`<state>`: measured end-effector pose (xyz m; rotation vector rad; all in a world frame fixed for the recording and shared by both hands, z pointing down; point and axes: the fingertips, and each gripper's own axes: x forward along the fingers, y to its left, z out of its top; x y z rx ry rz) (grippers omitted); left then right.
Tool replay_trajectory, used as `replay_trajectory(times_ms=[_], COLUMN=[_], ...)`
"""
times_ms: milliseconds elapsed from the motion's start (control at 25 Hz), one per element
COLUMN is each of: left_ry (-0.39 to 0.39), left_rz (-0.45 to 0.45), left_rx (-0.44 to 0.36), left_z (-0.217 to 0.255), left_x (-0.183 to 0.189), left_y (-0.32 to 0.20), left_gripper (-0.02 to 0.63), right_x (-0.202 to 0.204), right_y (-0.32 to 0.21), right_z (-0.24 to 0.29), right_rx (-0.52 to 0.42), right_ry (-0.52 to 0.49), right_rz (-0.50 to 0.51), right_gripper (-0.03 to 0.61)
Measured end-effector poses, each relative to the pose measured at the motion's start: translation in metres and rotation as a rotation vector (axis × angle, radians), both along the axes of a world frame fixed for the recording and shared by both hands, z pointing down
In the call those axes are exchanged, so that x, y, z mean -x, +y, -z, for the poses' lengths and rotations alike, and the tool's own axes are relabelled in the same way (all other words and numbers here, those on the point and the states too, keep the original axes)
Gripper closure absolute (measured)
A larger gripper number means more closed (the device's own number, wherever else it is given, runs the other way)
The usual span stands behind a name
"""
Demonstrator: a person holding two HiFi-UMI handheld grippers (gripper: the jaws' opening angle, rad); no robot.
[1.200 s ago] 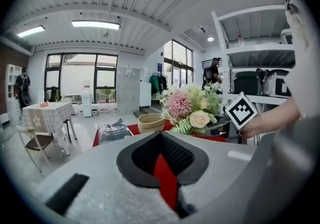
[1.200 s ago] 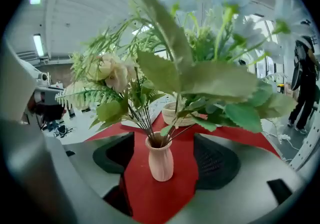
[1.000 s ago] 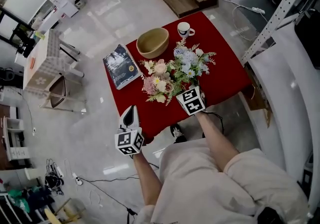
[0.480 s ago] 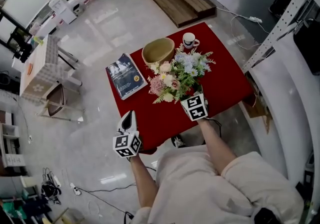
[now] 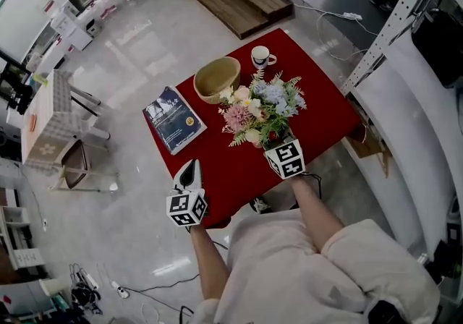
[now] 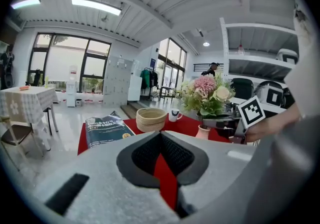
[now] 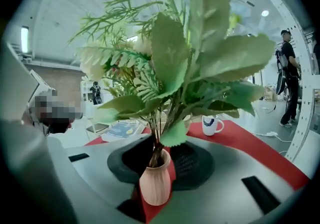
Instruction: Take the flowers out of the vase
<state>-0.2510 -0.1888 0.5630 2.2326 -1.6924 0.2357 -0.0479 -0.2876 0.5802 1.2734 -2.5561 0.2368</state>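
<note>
The right hand-held gripper [image 7: 159, 148] has just been closing its jaws, and they now stand narrow on the pink ribbed vase [image 7: 156, 184], one pad at each side of its belly. From its own view the pads appear to press on the vase, though a thin strip of red still shows along the right side. The vase stands upright near the front edge of the red table [image 5: 318, 109], with the flowers [image 5: 262, 107] still in it. Their stems come out of the mouth as one tight bundle and spread into leaves and blooms above.

The left hand-held gripper [image 5: 191, 165] holds nothing. Its jaws are drawn together to a thin slit, through which only the red table shows. It hovers at the table's near left corner, well apart from the bouquet.

The coming move turns on this. The stems run straight up, so the flowers must lift along that line while the vase is held down. The right hand-held gripper is the nearer one but is taken up with the vase, so the pull probably falls to the left. From there the bouquet lies ahead and to the right, higher than the jaws. It would have to open, cross over and take the stems just above the vase's mouth.

A book [image 5: 171, 117], a bowl [image 5: 217, 78] and a mug [image 5: 261, 56] stand beyond the bouquet, clear of that path.
</note>
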Motion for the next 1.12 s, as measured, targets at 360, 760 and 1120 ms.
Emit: replay_trajectory(times_ms=[360,760,1120], left_ry=[0.013,0.028,0.036], left_rz=[-0.062,-0.121,-0.170], left_rx=[0.005,0.011,-0.001], left_z=[-0.007,-0.011,-0.005], left_x=[-0.006,-0.022,-0.042], left_y=[-0.016,-0.025,-0.035], left_gripper=[0.606,0.606,0.606], right_x=[0.013,0.001,0.009], right_y=[0.011,0.011,0.010], right_z=[0.002,0.013,0.036], right_rx=[0.003,0.008,0.050], right_ry=[-0.035,-0.094,-0.082], right_rz=[0.038,-0.003,0.088], right_gripper=[0.531,0.537,0.538])
